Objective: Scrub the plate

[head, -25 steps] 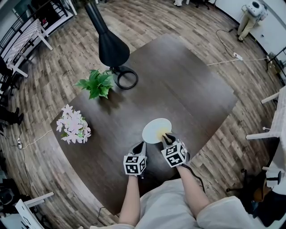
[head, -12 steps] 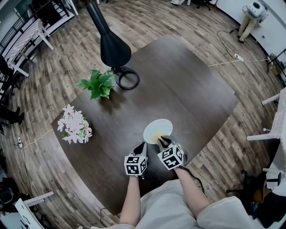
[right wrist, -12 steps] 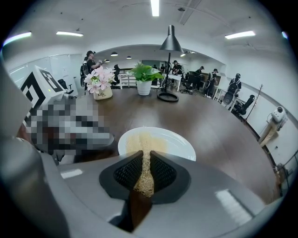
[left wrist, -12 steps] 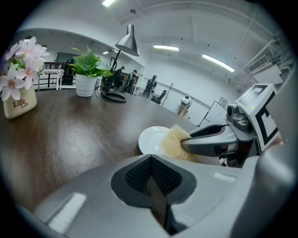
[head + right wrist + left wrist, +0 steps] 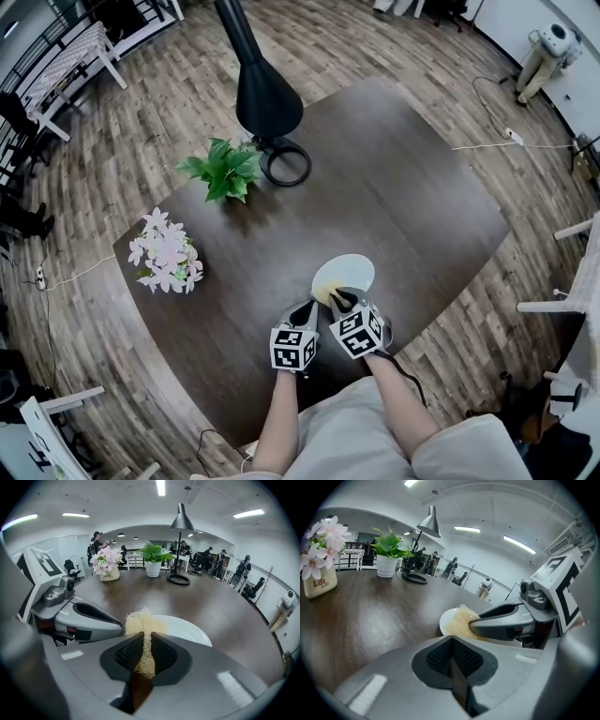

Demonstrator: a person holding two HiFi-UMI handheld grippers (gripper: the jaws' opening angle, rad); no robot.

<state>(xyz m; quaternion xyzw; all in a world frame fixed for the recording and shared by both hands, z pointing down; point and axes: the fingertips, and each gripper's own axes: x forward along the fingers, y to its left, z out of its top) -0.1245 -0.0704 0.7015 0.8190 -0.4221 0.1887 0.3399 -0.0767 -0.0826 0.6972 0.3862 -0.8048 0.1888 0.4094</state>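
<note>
- Near the front edge of the dark counter (image 5: pixel 412 197), just before the person, lies the white plate (image 5: pixel 349 270), and both tongs are at its near side.
- On the near-left part of it works the right tongs (image 5: pixel 142 654). They are pressed together on a pale yellow mesh scrubber (image 5: pixel 139 620), and its tuft stands out beyond the tips and rests on the plate.
- Beside them, the left tongs (image 5: pixel 452 660) are pressed together with nothing between the pads. Their tip is just beside the left rim of the plate.
- As I judge it, the scrubbing step is in hand, because the scrubber sits on the plate but covers only a small part of it.
- For the next move, the right tongs need a firm pinch and a light pressure downward, to drag the scrubber toward the far rim.
- I think the plate can slide on the smooth counter, so the left tongs should press against the rim to steady it.
- Whether the left tongs touch the rim I cannot tell, because in the head view that place is too small to read.
- Dirt or foam on the plate cannot be made out.
- Much of the plate's near rim is hidden under the bodies of the tongs.
- Well apart from the plate stand a pink flower pot (image 5: pixel 167 253), a green plant (image 5: pixel 223 169) and a black lamp (image 5: pixel 267 98).
</note>
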